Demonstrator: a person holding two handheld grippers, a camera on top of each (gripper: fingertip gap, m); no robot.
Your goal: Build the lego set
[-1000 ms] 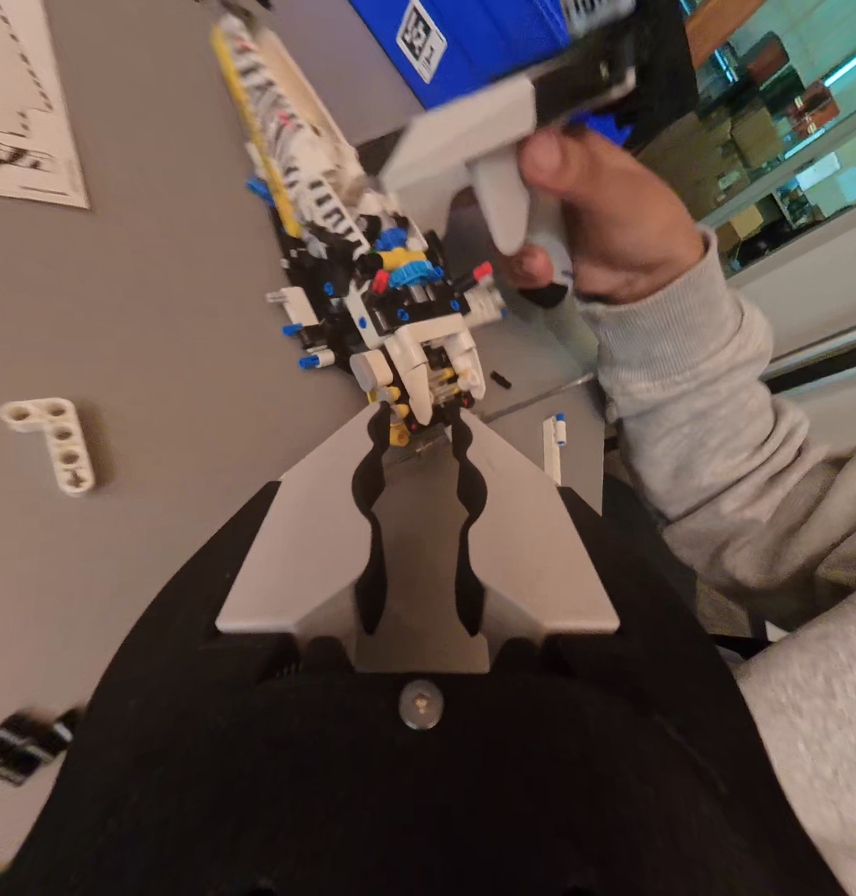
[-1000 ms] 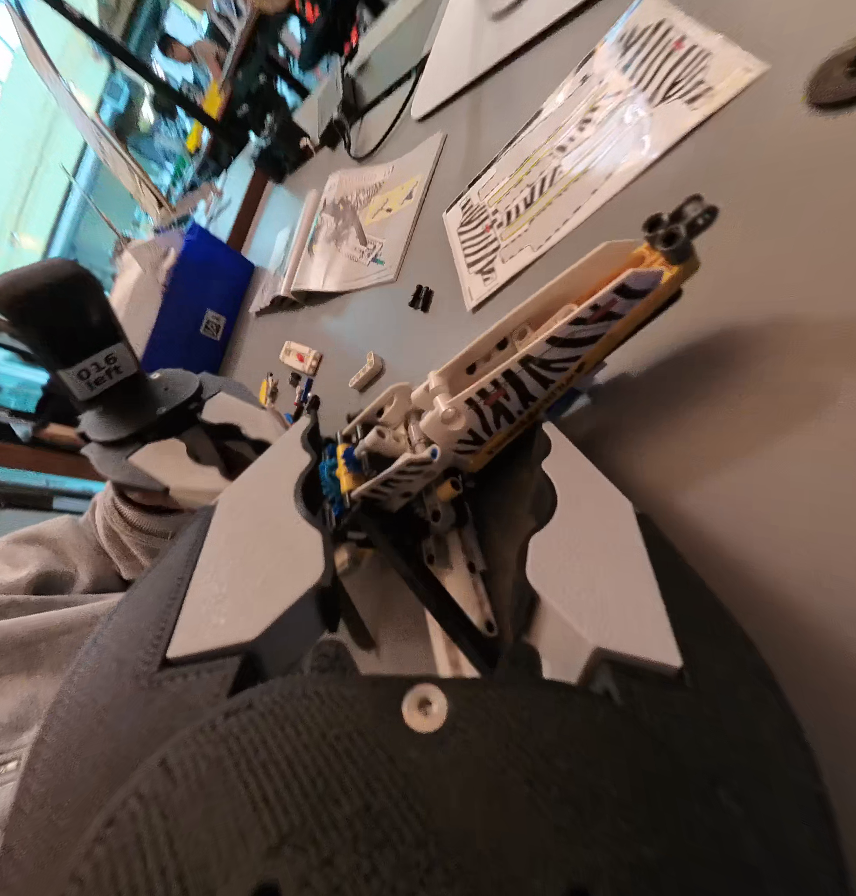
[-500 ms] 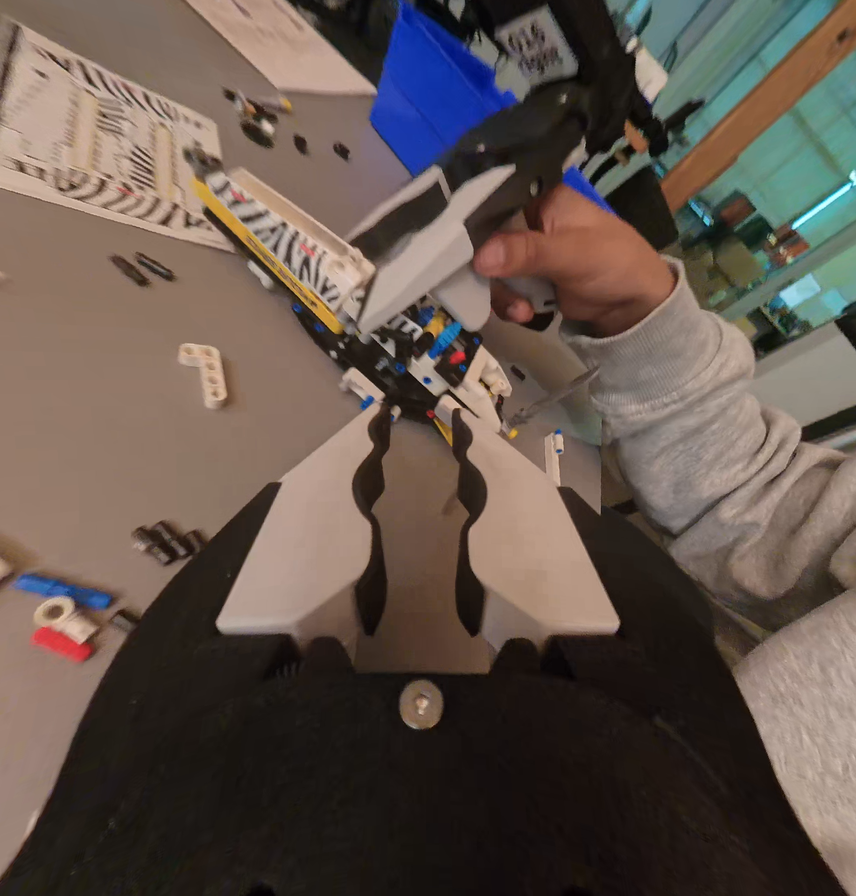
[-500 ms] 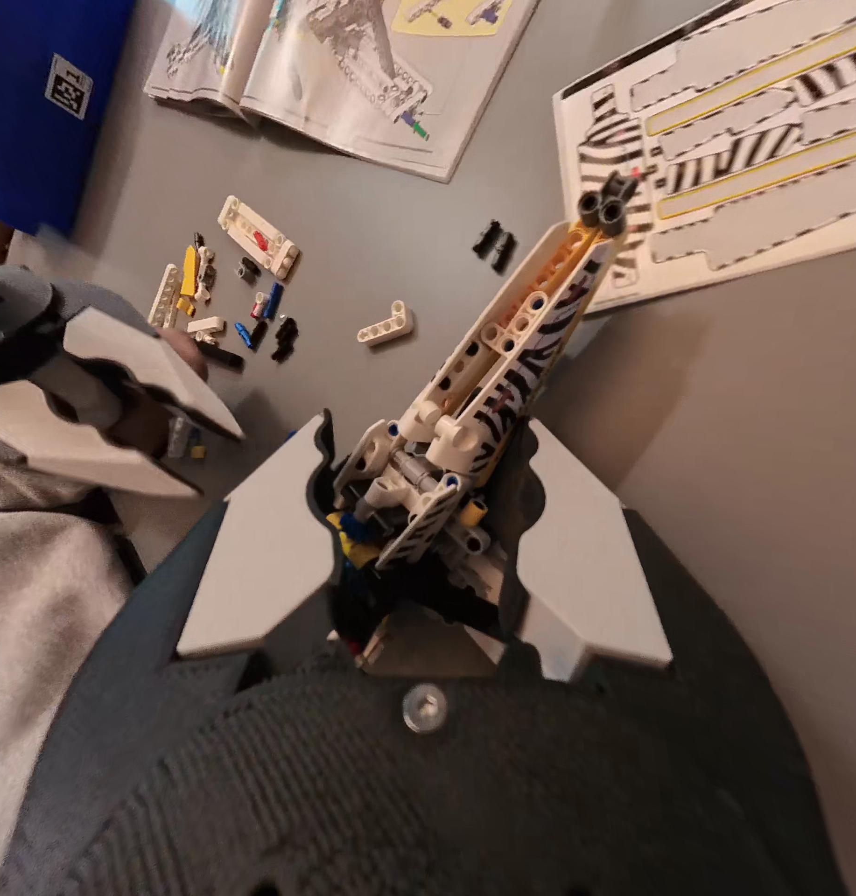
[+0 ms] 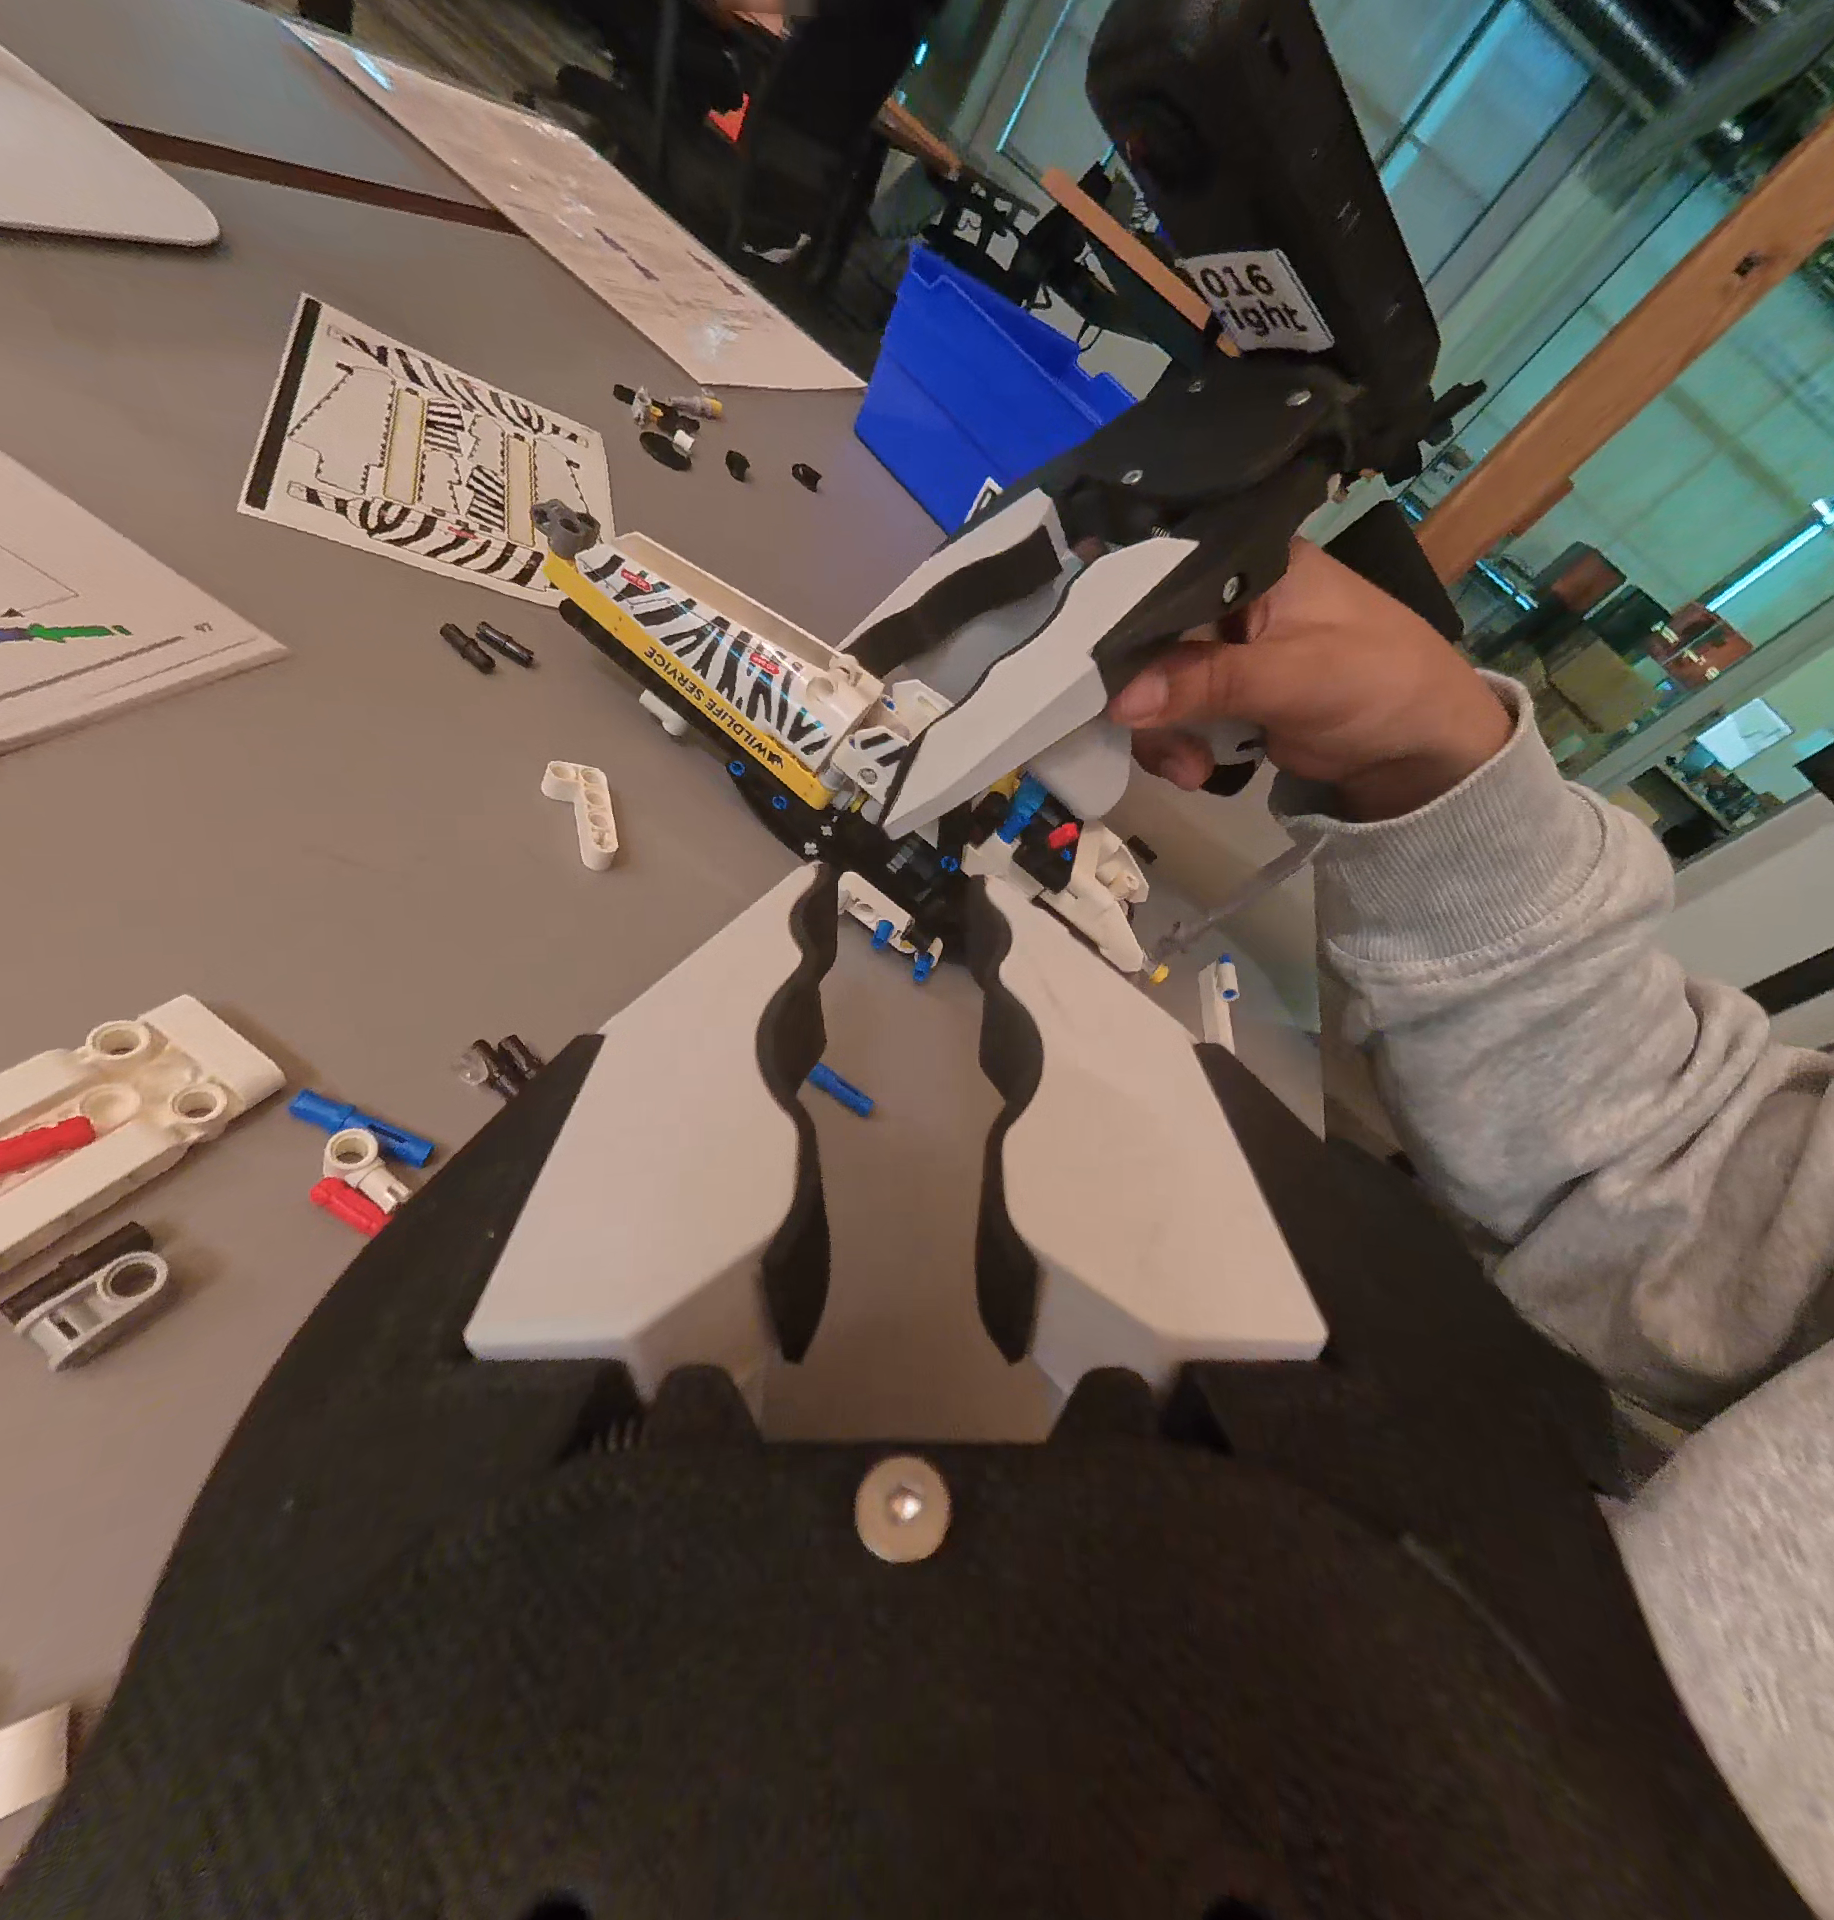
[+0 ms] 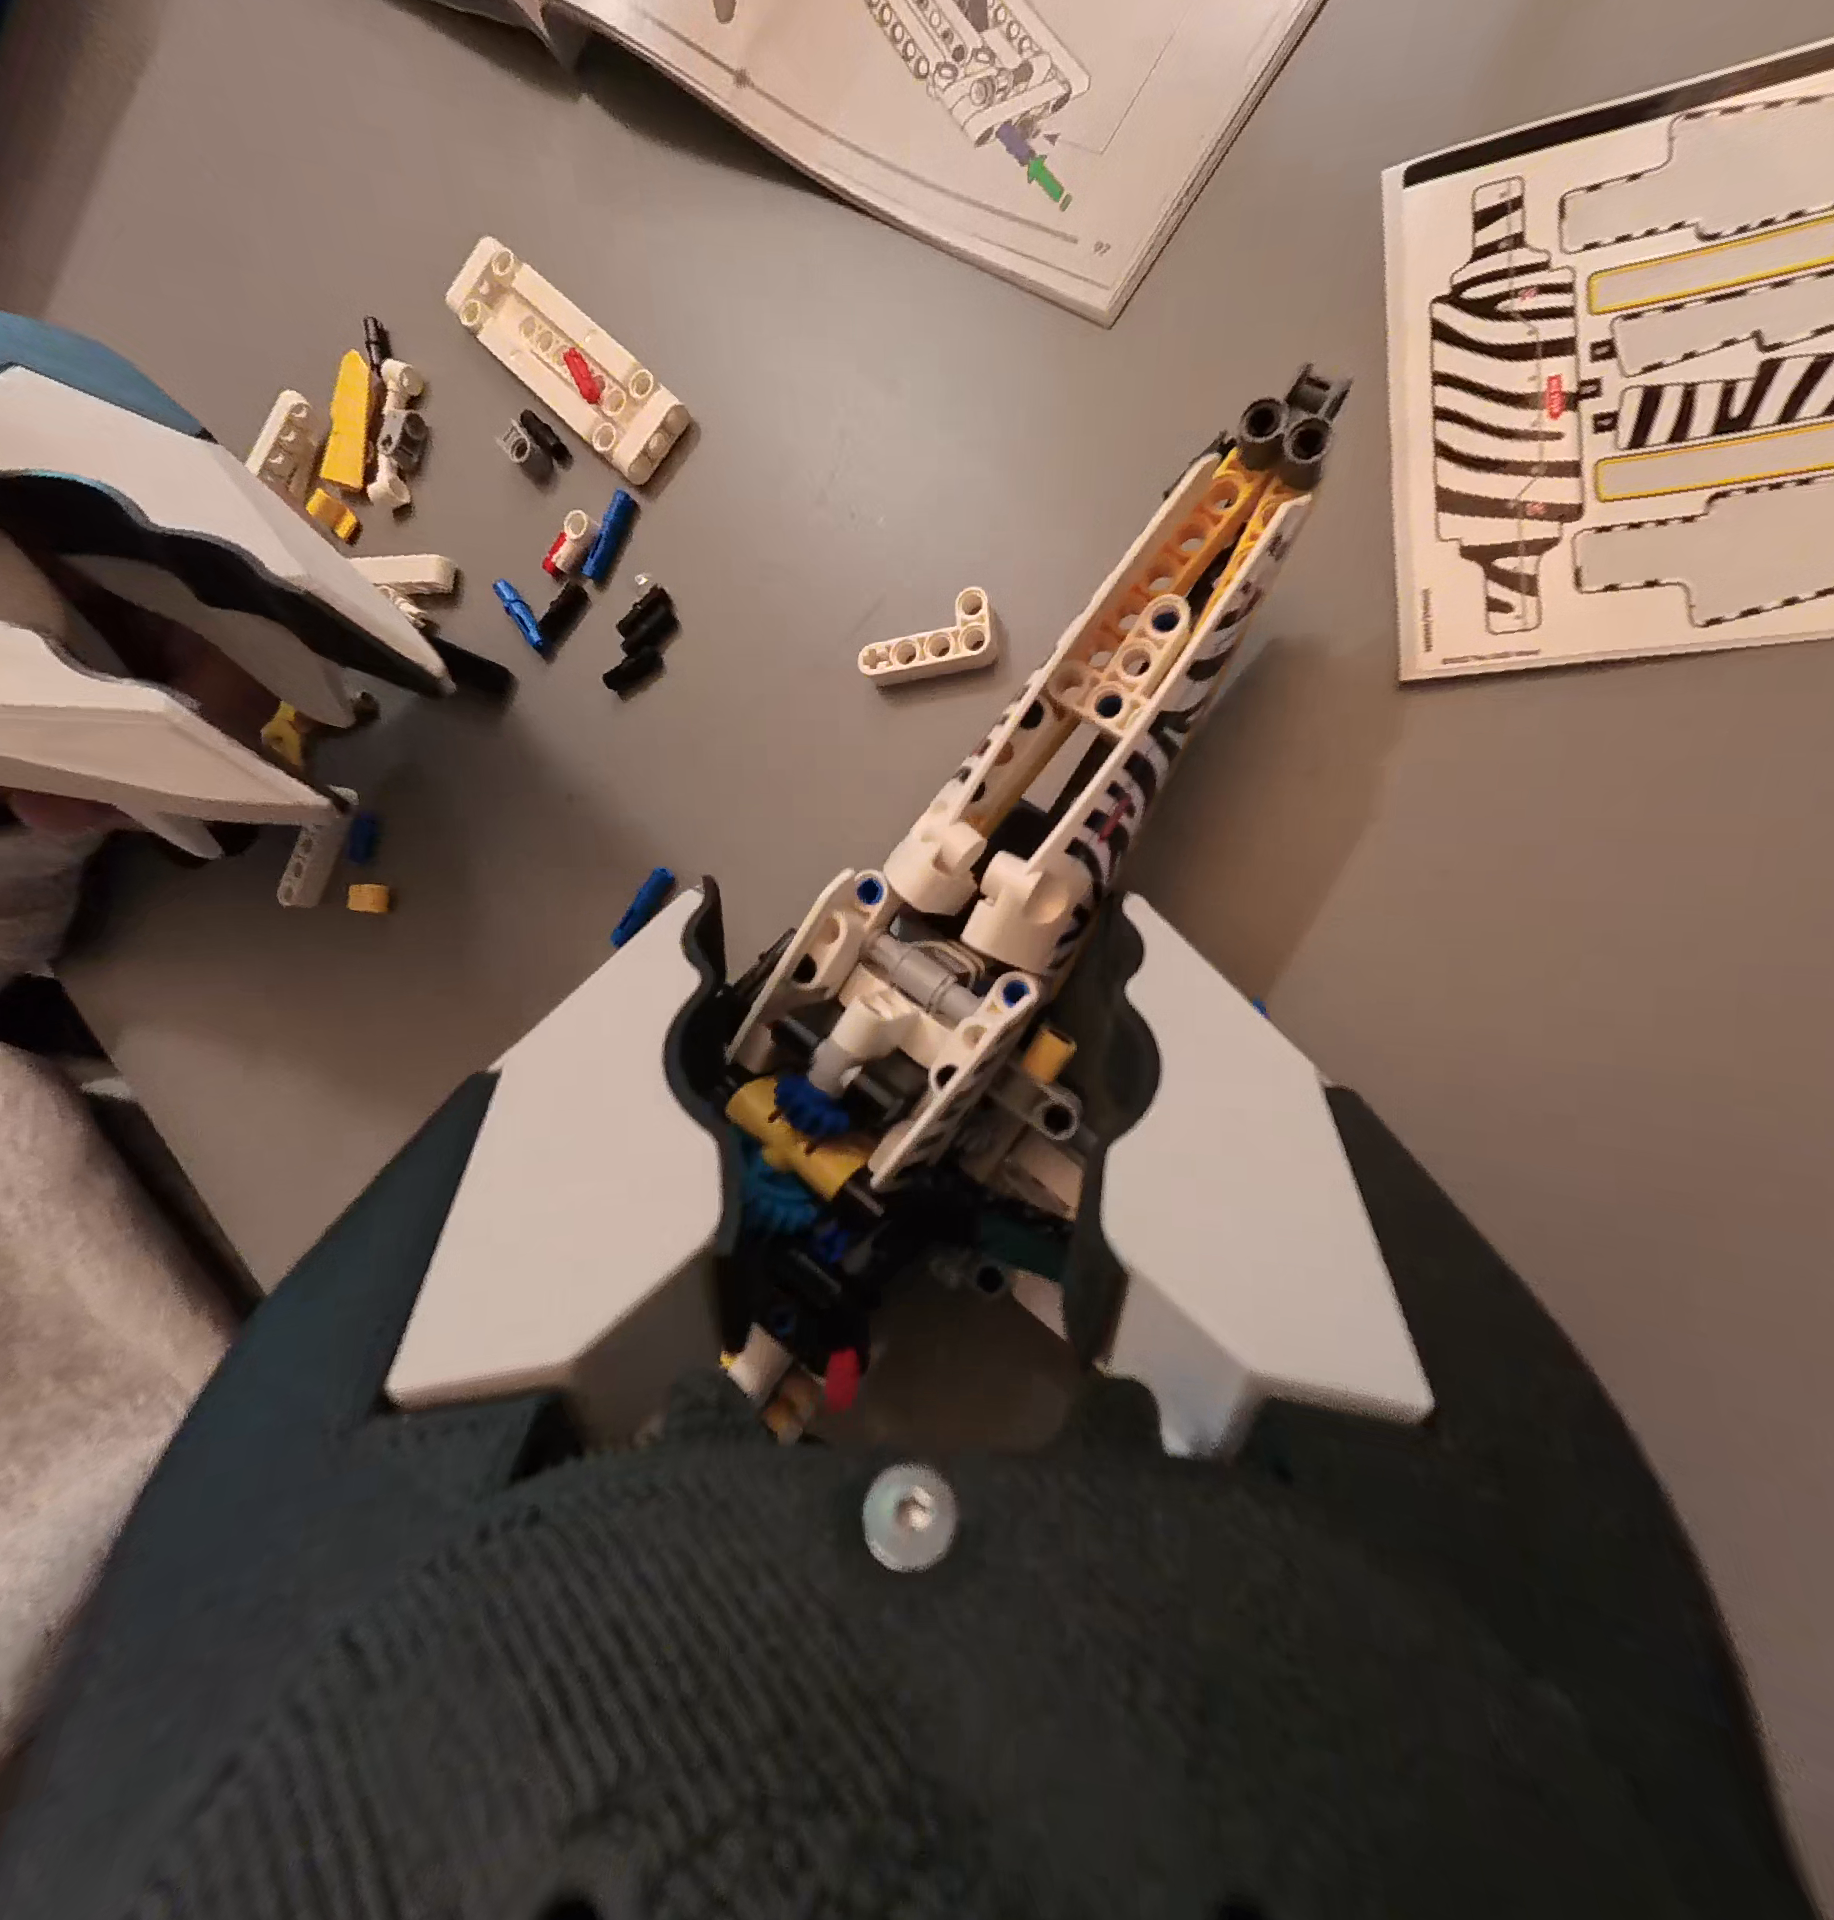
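Observation:
The lego model (image 5: 726,665), a long white and yellow body with zebra stripes and a black, blue and white front end, lies low over the grey table (image 5: 269,831). My right gripper (image 6: 918,914) is shut on the model's (image 6: 1131,665) front end, and the tail points away from it. In the left wrist view the right gripper (image 5: 892,748) comes down on the model from the right, held by a hand. My left gripper (image 5: 902,894) is open and empty, its tips just short of the model's front. It also shows in the right wrist view (image 6: 393,743) at the left.
A white L-shaped beam (image 5: 584,800) lies left of the model. A white panel with a red pin (image 5: 92,1112) and small blue, red and black pins (image 5: 362,1143) lie at the left. A sticker sheet (image 5: 425,468), an open booklet (image 6: 892,94) and a blue bin (image 5: 975,416) stand farther off.
My left gripper has drawn back from the model's nose and now sees more of the table. My right gripper has turned to look down, still holding the model.

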